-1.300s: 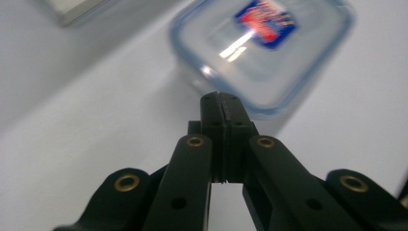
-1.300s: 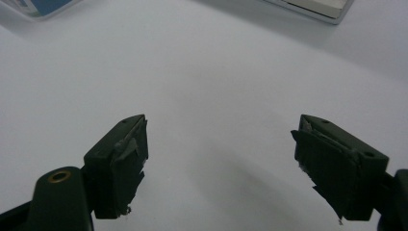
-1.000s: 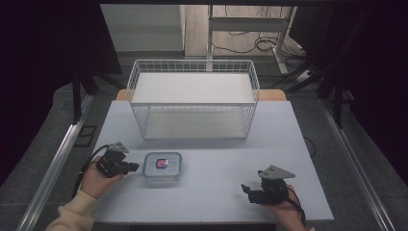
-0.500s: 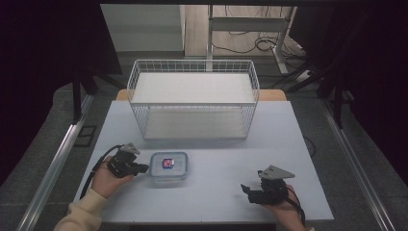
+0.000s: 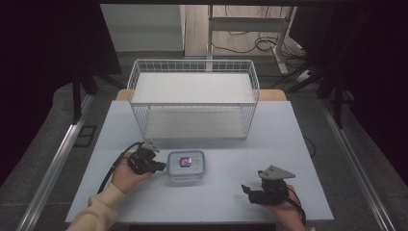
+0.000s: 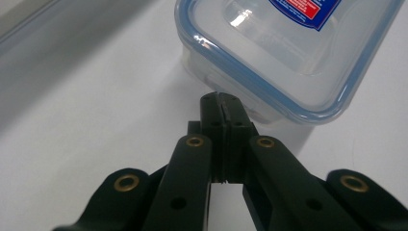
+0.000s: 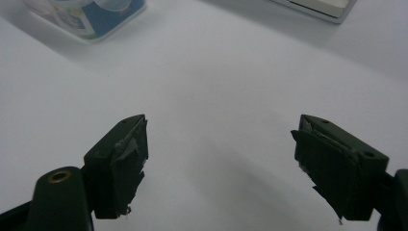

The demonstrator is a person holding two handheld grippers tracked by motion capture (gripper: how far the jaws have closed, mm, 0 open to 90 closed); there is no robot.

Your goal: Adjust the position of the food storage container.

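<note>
Plastic food box (image 5: 185,166) with a clear lid and blue rim sits on the white table (image 5: 216,192), near the front, a bit left of the middle. Left gripper (image 5: 159,167) is right beside the box's left side, its jaws pressed together with nothing between them, tips just at the box's edge. Right gripper (image 5: 246,190) rests well apart to the right, jaws wide open and empty. White wire basket (image 5: 192,98) stands at the far side.
</note>
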